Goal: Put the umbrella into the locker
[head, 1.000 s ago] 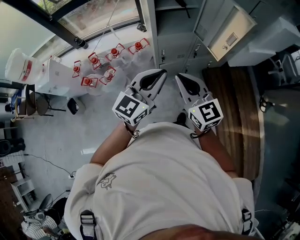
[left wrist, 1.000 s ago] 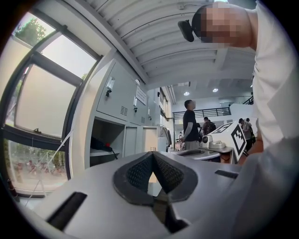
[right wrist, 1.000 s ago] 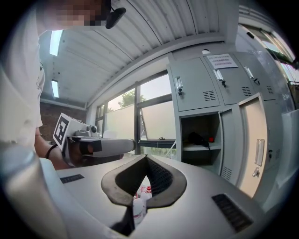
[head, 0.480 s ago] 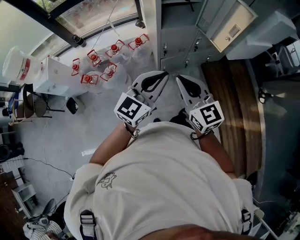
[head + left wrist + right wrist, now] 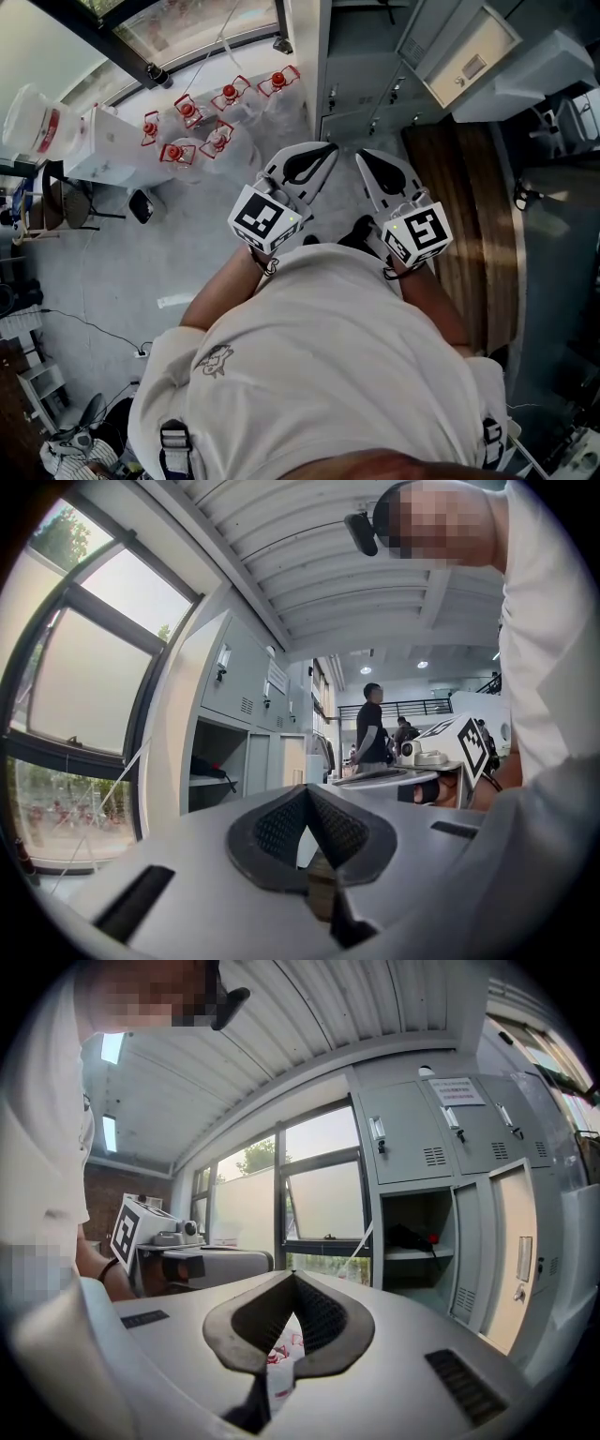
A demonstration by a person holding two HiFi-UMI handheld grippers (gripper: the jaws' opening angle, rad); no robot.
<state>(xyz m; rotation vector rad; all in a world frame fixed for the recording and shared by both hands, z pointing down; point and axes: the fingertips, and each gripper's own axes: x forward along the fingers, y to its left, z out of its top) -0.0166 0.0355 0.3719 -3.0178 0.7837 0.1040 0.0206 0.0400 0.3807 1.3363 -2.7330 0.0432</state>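
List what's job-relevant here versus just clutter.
Job: open locker; dark item on its shelf, possibly the umbrella; left gripper and right gripper, both shut, empty.
Clutter: red-capped bottles, chair, bystanders behind.

A grey concrete floor (image 5: 187, 262) spreads below the left claw (image 5: 326, 146) and far out to its left. To the right of the right claw (image 5: 362, 153) runs a strip of brown wood planks (image 5: 473, 206). Ahead of both claws stands a bank of grey lockers (image 5: 441, 1138), one door (image 5: 511, 1241) swung open. Left of them, a tall window (image 5: 84, 696) with dark frames lets in daylight. Well to the left of the left claw stand a white table (image 5: 117, 155) and a dark chair (image 5: 67, 202). Overhead is a ribbed white ceiling (image 5: 281, 546) with small round lamps (image 5: 366, 670).
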